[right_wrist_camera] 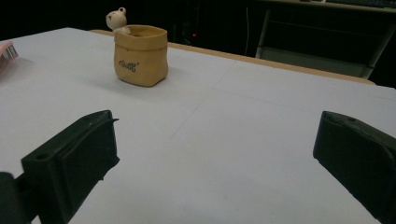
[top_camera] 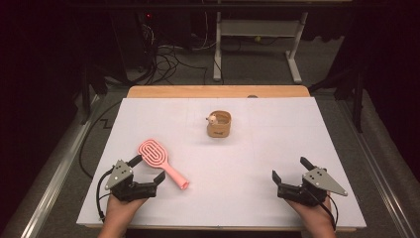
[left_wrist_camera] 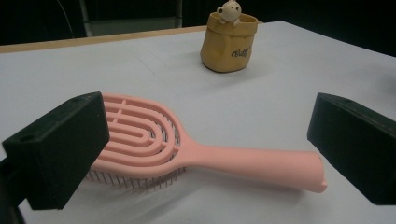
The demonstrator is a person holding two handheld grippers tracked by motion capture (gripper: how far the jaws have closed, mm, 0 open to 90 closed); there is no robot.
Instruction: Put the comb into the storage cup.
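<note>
Pink hairbrush [top_camera: 161, 163] lies on the table [top_camera: 247, 163] just ahead of the left gripper [top_camera: 146, 168], handle slanting across its spread, empty fingers [left_wrist_camera: 60, 144]. Right gripper [top_camera: 289, 171], likewise spread and empty, sits well apart; tan pot [top_camera: 219, 124] beyond.

Hairbrush [left_wrist_camera: 210, 156]: smooth matt pink plastic. Pot [left_wrist_camera: 229, 44]: matt tan, paper-like. Worktop [top_camera: 277, 148]: matt white sheet over wood.
</note>
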